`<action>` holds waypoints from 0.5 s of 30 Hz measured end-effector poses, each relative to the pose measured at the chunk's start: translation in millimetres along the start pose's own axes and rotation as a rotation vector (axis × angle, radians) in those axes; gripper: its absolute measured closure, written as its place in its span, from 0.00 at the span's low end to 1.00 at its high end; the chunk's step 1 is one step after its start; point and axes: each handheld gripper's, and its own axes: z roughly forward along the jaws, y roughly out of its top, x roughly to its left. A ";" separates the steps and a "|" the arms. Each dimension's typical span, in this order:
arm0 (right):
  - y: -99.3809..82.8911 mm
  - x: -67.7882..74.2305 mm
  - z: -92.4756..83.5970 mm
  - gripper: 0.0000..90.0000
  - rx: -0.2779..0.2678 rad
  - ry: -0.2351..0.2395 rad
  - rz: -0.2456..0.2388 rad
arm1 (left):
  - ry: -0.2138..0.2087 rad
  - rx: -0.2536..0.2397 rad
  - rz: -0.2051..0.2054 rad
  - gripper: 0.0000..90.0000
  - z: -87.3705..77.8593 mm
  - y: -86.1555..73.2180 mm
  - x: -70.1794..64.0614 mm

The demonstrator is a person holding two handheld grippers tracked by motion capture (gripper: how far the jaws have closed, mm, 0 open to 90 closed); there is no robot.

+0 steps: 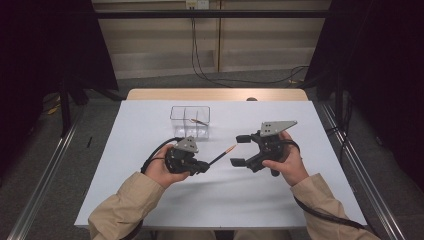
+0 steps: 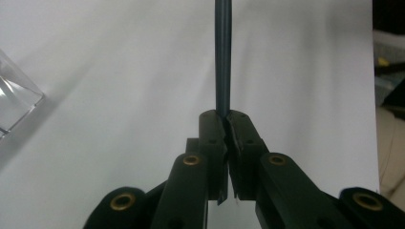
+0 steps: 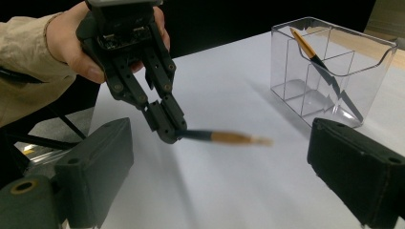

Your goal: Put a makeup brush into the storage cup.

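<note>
Pencil (image 1: 223, 152) clamped at its dark end in the left gripper (image 1: 202, 166), tip blurred, pointing toward the right gripper (image 1: 239, 150), whose jaws gape empty. Another pencil (image 1: 198, 121) leans in the clear box (image 1: 190, 121) farther back.

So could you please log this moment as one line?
left gripper: shut on brush | right gripper: open, empty | clear box: holds second brush

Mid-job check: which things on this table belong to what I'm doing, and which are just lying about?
In the job:
- dark-handled brush with an orange tip, clamped in the left gripper
- clear plastic compartment box, already holding a second brush
- right gripper, open beside the held brush

Lying about:
- black cables on the floor
- white table cover, merely the work surface
</note>
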 end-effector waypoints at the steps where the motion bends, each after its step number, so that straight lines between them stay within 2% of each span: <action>1: -0.2 -0.1 -0.1 0.08 -0.003 -0.003 0.001 | 0.002 -0.035 -0.017 0.95 -1.1 -1.2 0.7; 6: -0.9 -0.7 -0.8 0.08 -0.016 -0.004 0.011 | 0.017 -0.130 -0.050 0.95 -2.2 -5.7 0.5; 15: 0.2 0.0 -0.1 0.09 -0.024 -0.006 0.014 | 0.013 -0.220 -0.076 0.95 1.7 -8.5 -2.2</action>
